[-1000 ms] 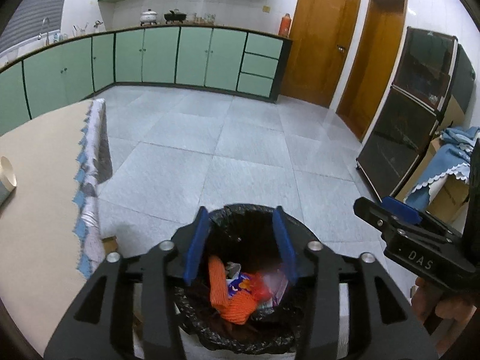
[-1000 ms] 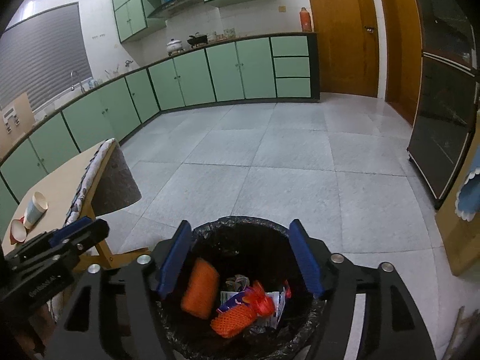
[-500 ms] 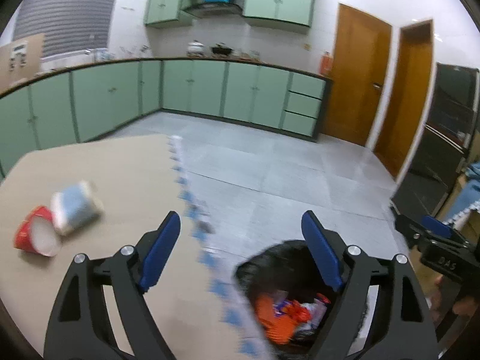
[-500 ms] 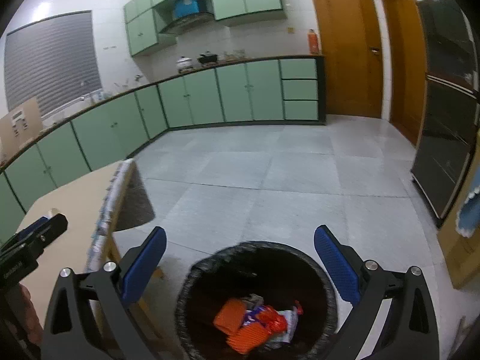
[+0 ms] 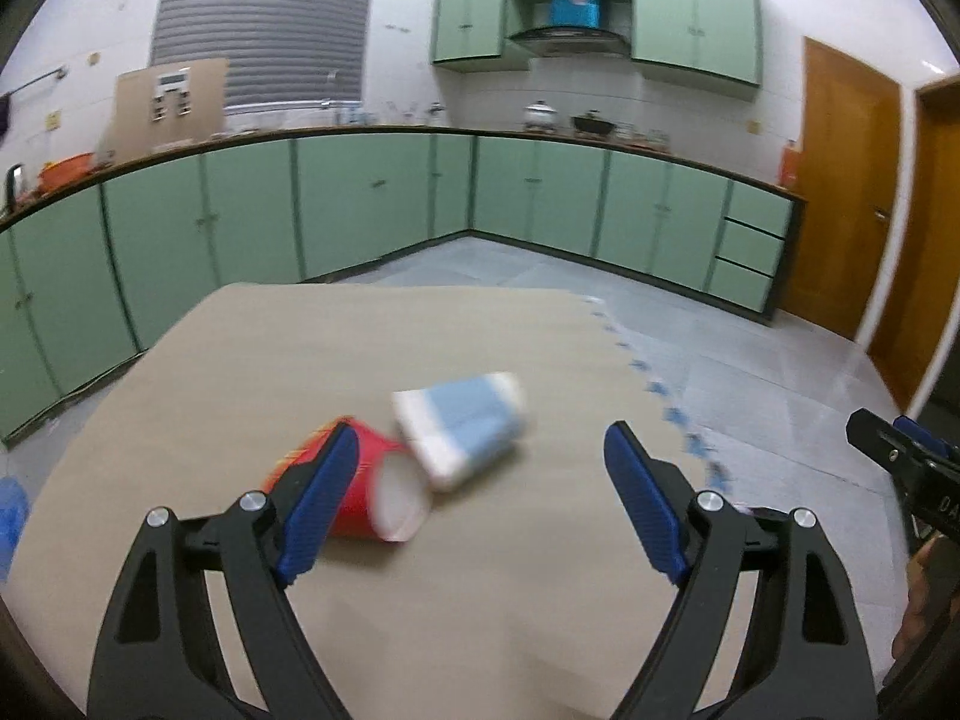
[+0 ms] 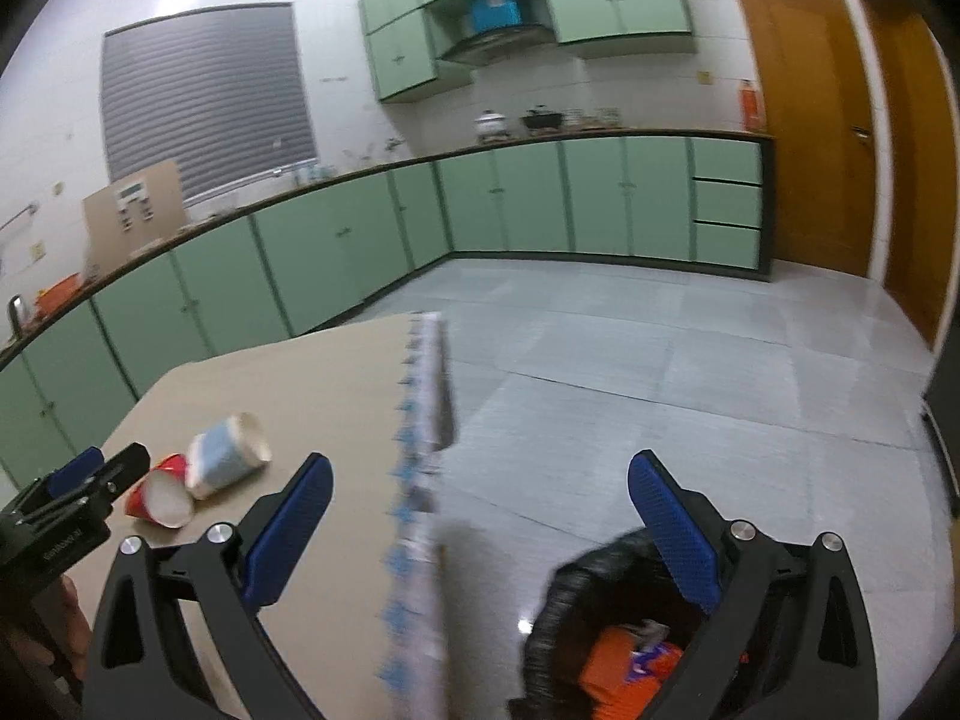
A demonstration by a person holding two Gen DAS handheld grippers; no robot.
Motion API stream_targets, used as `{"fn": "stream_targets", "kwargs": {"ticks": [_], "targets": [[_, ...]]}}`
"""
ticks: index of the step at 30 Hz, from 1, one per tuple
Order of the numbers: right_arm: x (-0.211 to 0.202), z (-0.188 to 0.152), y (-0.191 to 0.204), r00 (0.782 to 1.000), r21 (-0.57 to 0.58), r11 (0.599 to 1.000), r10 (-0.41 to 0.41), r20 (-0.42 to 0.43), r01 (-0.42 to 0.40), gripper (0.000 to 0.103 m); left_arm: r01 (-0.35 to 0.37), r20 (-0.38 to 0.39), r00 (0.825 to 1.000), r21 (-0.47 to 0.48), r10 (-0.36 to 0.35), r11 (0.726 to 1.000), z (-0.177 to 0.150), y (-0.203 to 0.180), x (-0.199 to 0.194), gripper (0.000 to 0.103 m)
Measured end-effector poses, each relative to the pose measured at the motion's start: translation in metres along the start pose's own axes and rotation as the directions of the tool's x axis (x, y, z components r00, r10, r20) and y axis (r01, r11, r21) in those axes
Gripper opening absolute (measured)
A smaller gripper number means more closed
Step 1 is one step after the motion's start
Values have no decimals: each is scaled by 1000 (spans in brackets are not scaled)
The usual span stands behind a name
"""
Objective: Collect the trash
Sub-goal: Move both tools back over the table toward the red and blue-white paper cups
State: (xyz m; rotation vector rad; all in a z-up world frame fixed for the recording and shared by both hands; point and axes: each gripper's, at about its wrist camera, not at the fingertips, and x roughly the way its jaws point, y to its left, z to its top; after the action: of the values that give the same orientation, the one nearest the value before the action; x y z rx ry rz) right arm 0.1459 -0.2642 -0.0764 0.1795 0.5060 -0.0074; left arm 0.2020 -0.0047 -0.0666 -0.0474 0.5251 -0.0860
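Two paper cups lie on their sides on the tan counter (image 5: 480, 600), touching each other. The red cup (image 5: 384, 489) has its white open mouth turned toward the left tool's camera and a little to the right, and its bottom points away to the left. The blue cup (image 5: 465, 429) lies longways across the view, with its rim at the upper right and its white bottom end down by the red cup's mouth. Both look blurry.

Left tool (image 5: 480, 501) has its blue fingers spread wide, and nothing is between them or pressed by them. It hangs above the counter, just in front of the cups. In that view its left finger (image 5: 318, 501) covers part of the red cup, but I cannot tell if it touches it.

Right tool (image 6: 480, 531) is spread wide too and holds nothing. It hangs over the counter's right edge, where a cloth trim (image 6: 420, 420) with little blue shapes runs along. Between its fingers you see the edge and the grey floor (image 6: 660, 396). Below its right finger sits a black trash bin (image 6: 576, 630) on the floor, with orange trash (image 6: 612, 666) inside. The cups are well apart from the bin, off to the left on the counter.
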Motion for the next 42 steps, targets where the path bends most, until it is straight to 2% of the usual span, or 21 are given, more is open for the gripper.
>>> {"fn": "stream_targets", "kwargs": {"ticks": [7,20,32,42], "targets": [[36,-2,67,996,-83,993,78,-42,-81,97,-93,-18,996,-40,92,995,3,53,4,81],[93,-11,154,979,-213,962,137,-153,-168,97,-150,-69,987,-100,144,984,1,115,18,81],[119,-9,177,968,-227,955,143,-208,-190,97,-158,-92,985,-109,148,981,2,130,33,81],[146,-7,189,953,-240,954,108,-284,-180,97,-176,-96,982,-127,164,976,1,138,37,81]]}}
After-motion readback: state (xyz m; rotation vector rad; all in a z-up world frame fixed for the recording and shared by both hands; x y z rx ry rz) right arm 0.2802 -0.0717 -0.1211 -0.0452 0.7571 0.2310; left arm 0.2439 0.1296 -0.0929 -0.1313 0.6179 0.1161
